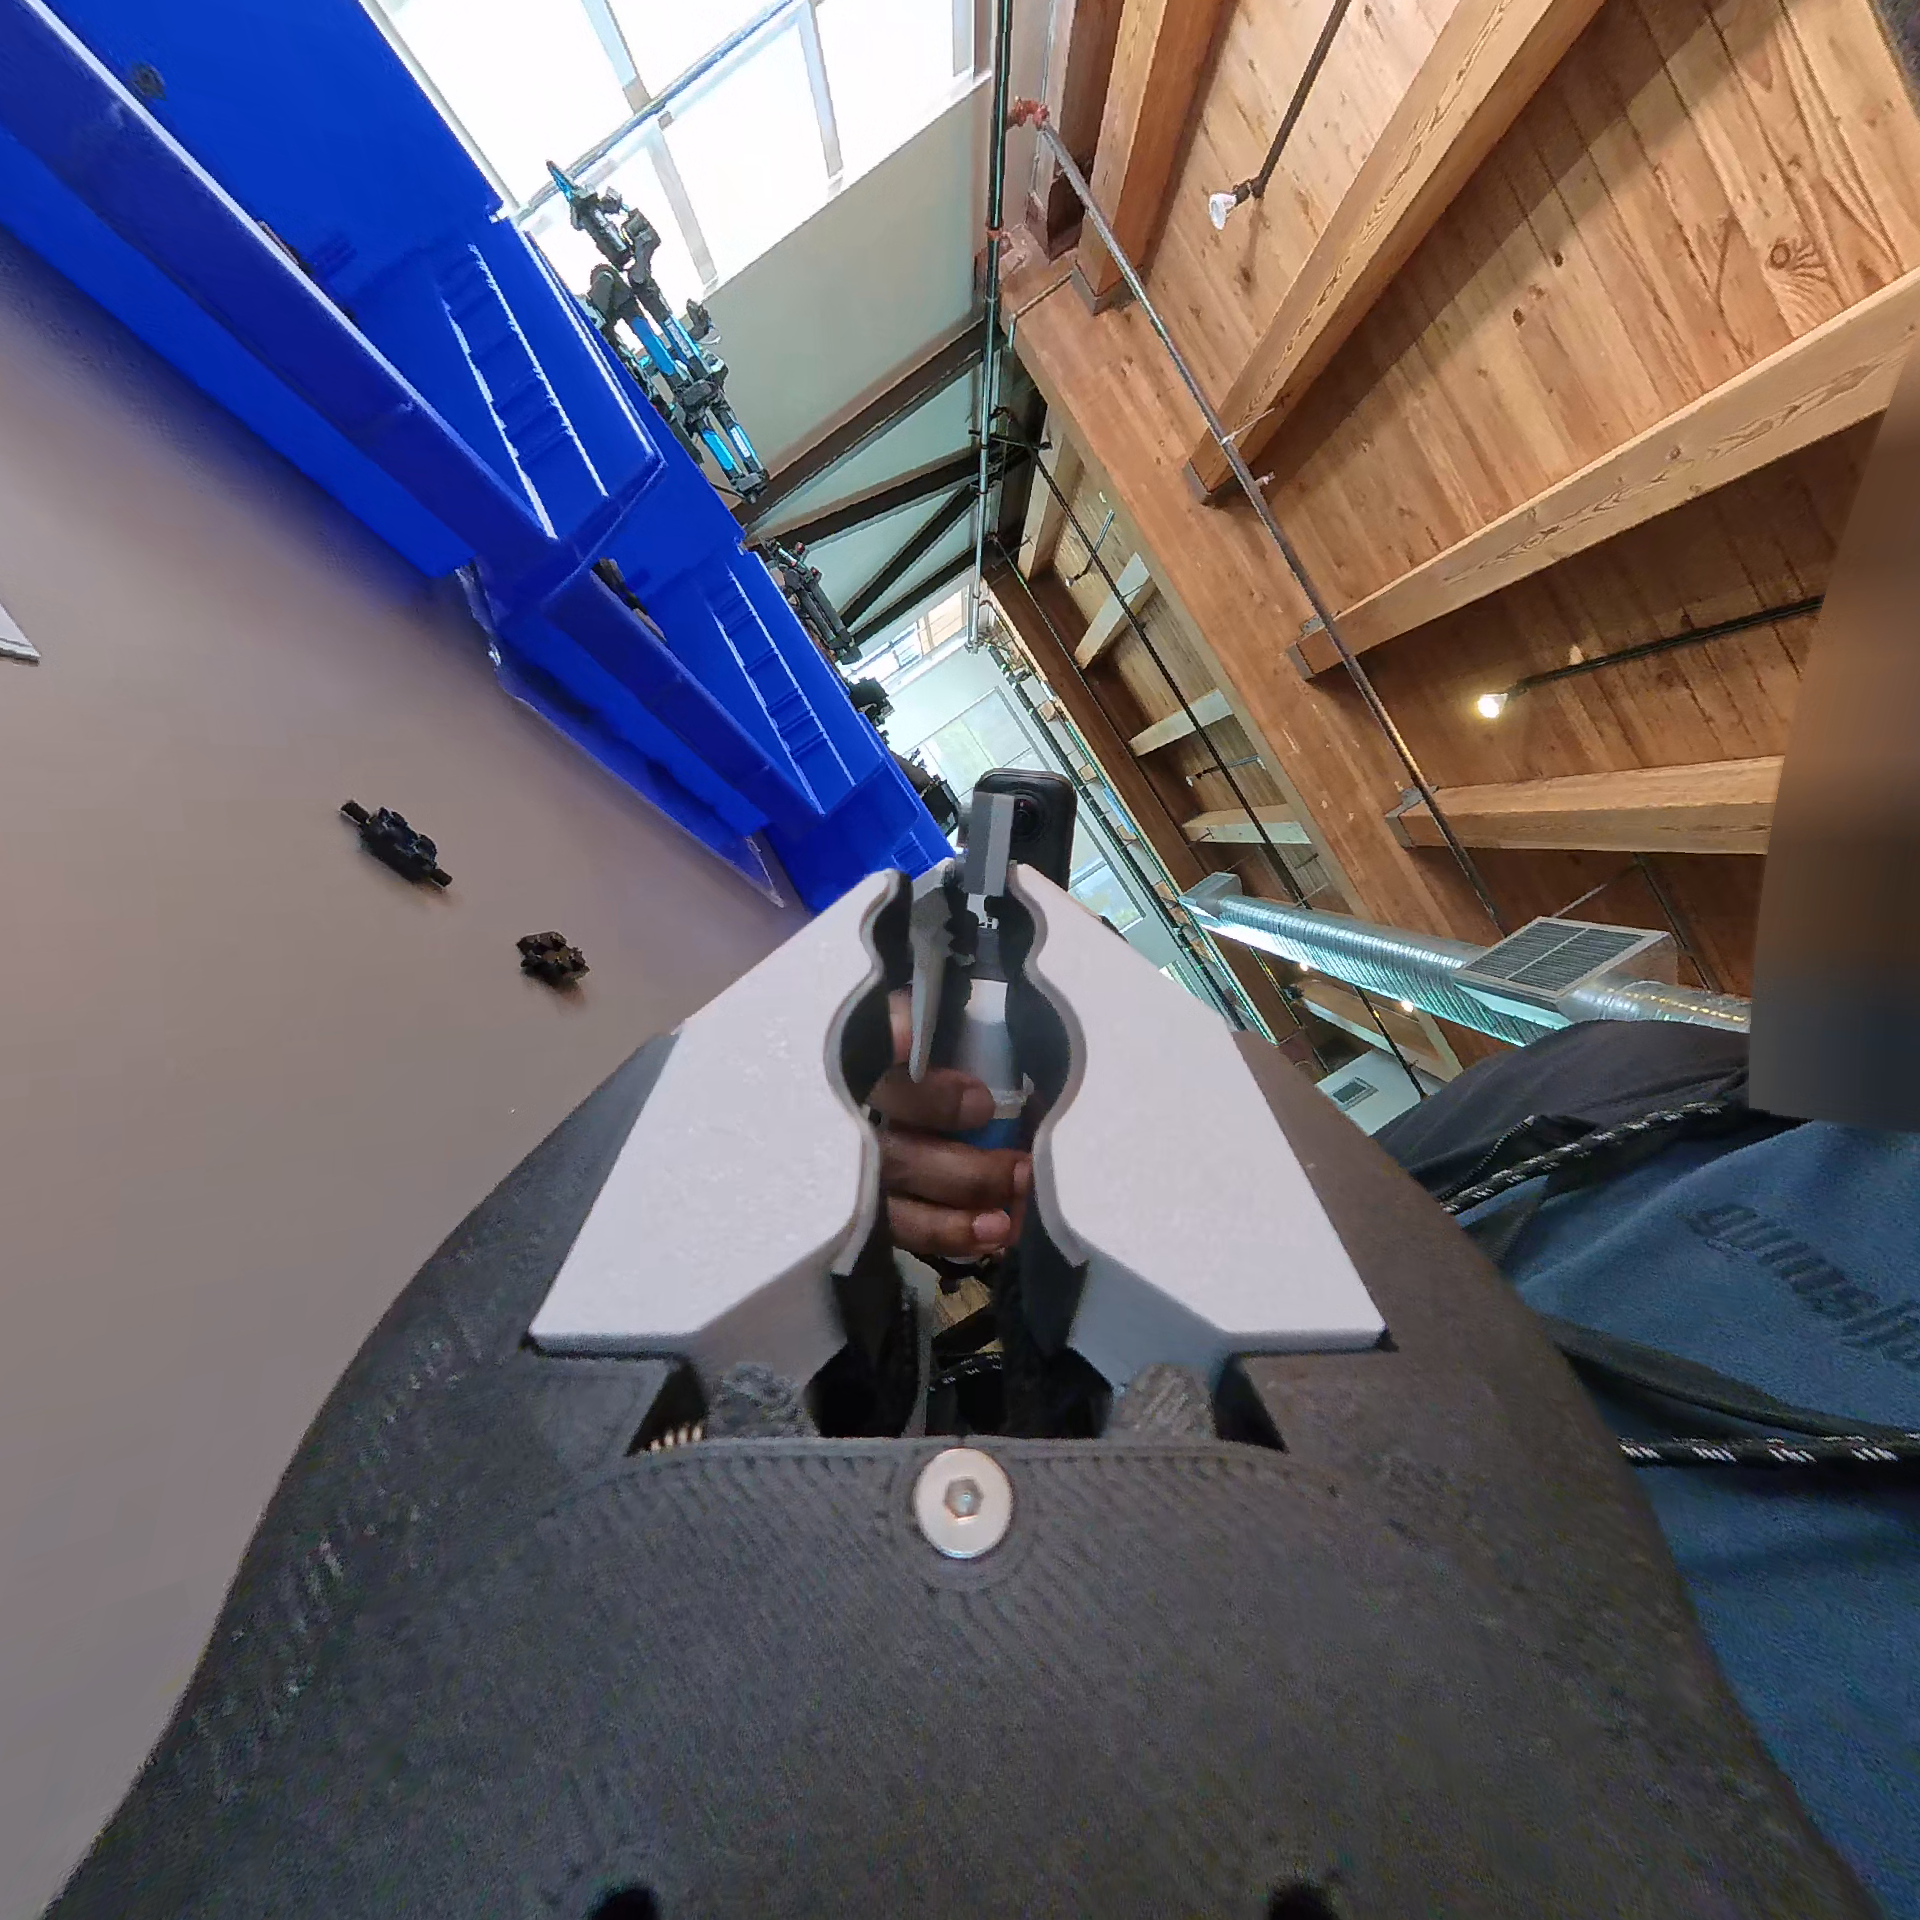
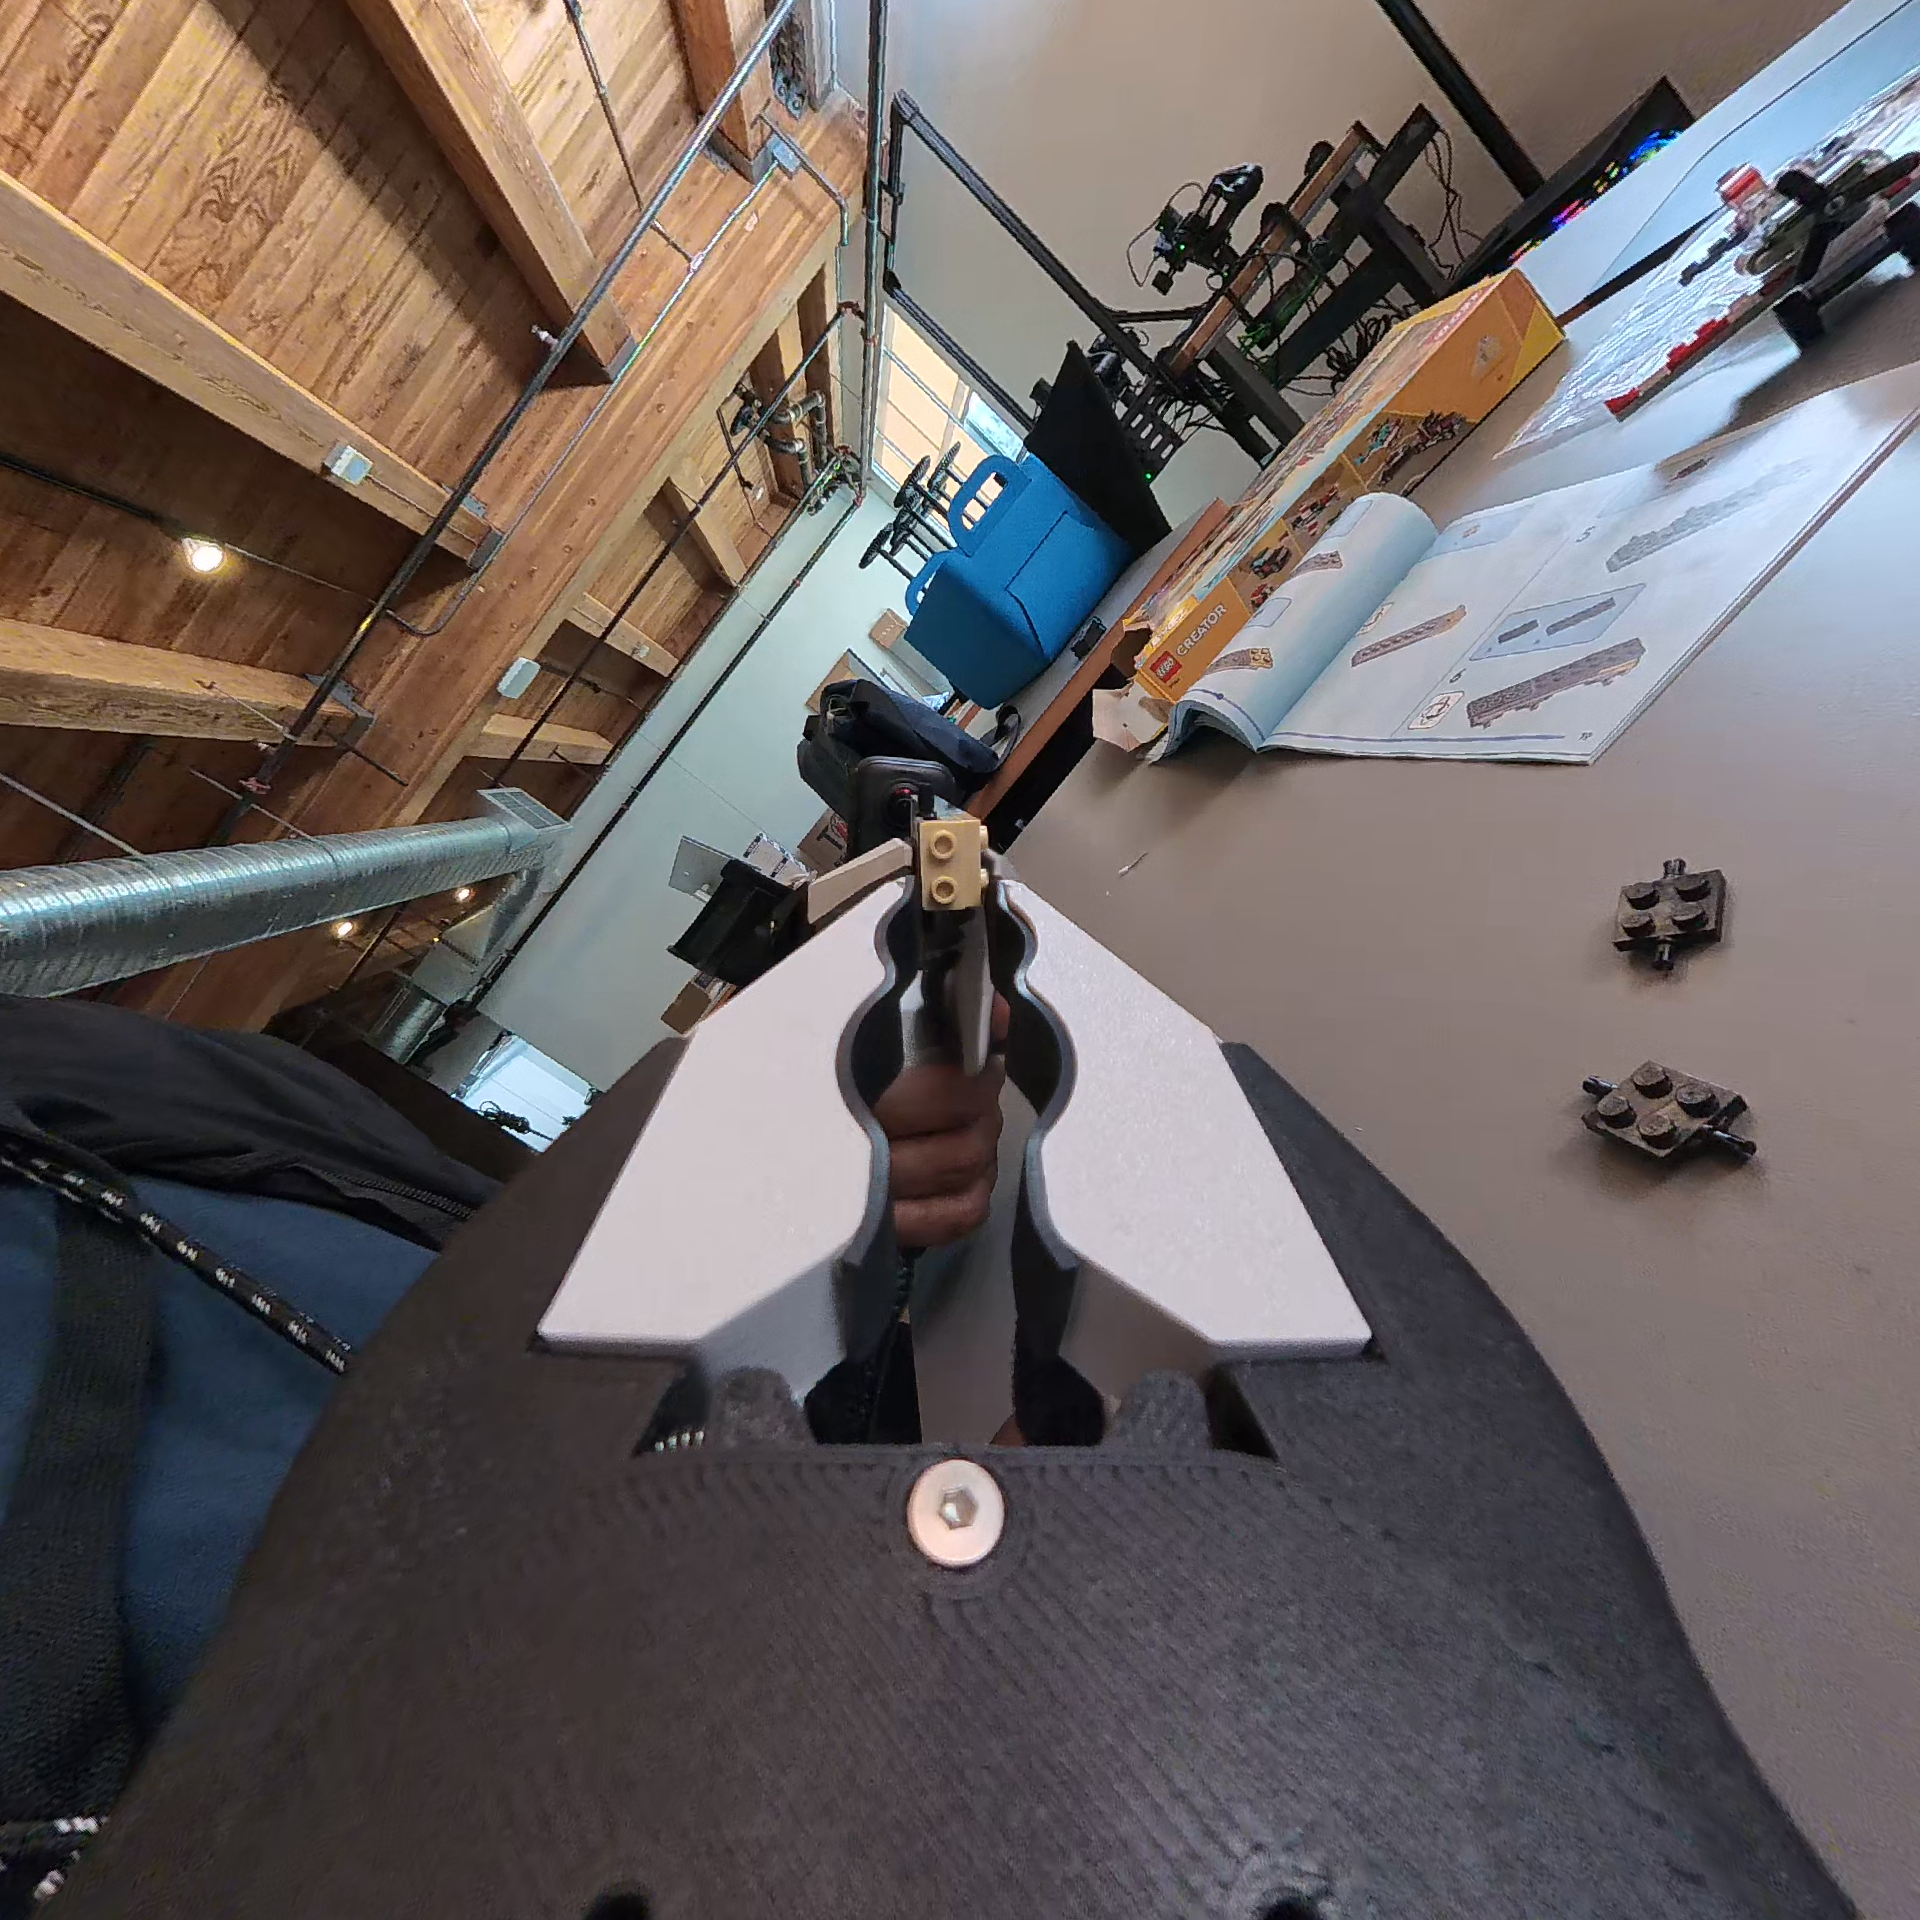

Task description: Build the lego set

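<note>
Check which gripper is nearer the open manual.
Left, probably, and only slightly. The right gripper faces the manual, which lies on the table ahead, past its tips. The left gripper meets it tip to tip from the manual's side.

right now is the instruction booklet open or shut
Open: the instruction booklet lies spread flat on the table, two pages facing up.

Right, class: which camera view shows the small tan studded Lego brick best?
The right wrist view: the small tan studded Lego brick sits clearly at the fingertips, two studs facing the camera. In the left wrist view no tan shows; only a dark piece at the gripper tips is visible there.
</note>
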A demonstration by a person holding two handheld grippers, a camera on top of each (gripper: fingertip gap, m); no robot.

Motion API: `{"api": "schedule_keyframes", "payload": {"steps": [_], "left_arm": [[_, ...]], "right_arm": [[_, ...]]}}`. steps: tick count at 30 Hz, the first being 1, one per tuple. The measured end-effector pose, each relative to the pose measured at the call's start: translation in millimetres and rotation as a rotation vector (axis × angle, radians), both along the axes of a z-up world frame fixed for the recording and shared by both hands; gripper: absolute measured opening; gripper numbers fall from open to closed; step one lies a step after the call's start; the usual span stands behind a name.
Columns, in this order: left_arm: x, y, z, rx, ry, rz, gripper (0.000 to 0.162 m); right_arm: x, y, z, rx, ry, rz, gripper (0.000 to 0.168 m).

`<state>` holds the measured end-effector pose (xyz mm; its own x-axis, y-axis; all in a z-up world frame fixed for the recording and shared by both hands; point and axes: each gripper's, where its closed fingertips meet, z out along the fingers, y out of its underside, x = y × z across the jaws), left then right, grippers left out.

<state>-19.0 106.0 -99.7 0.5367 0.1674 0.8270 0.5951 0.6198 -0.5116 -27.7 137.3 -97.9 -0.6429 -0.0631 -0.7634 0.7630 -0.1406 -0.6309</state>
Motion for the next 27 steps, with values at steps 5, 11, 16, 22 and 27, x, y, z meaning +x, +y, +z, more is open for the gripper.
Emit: {"api": "schedule_keyframes", "payload": {"steps": [5,11,16,22,27], "left_arm": [[-1.5,-0.4,-1.9,-0.002,-0.011,0.005,0.019],[-2.7,-1.4,-3.0,0.001,-0.021,0.011,0.022],[-3.3,-2.3,-3.8,0.000,-0.026,0.018,0.023],[-4.9,-4.6,-5.3,-0.002,-0.034,0.034,0.024],[-6.1,-4.7,-8.7,-0.007,-0.054,0.038,0.028]], "right_arm": [[-0.7,0.5,0.2,-0.004,-0.005,-0.005,0.011],[-1.4,0.9,0.6,-0.008,-0.009,-0.008,0.011],[-1.1,0.6,0.2,-0.011,-0.018,-0.005,0.011],[-0.6,-0.4,-0.9,-0.010,-0.028,-0.003,0.011],[-1.7,0.3,-1.2,-0.020,-0.047,-0.005,0.011]]}}
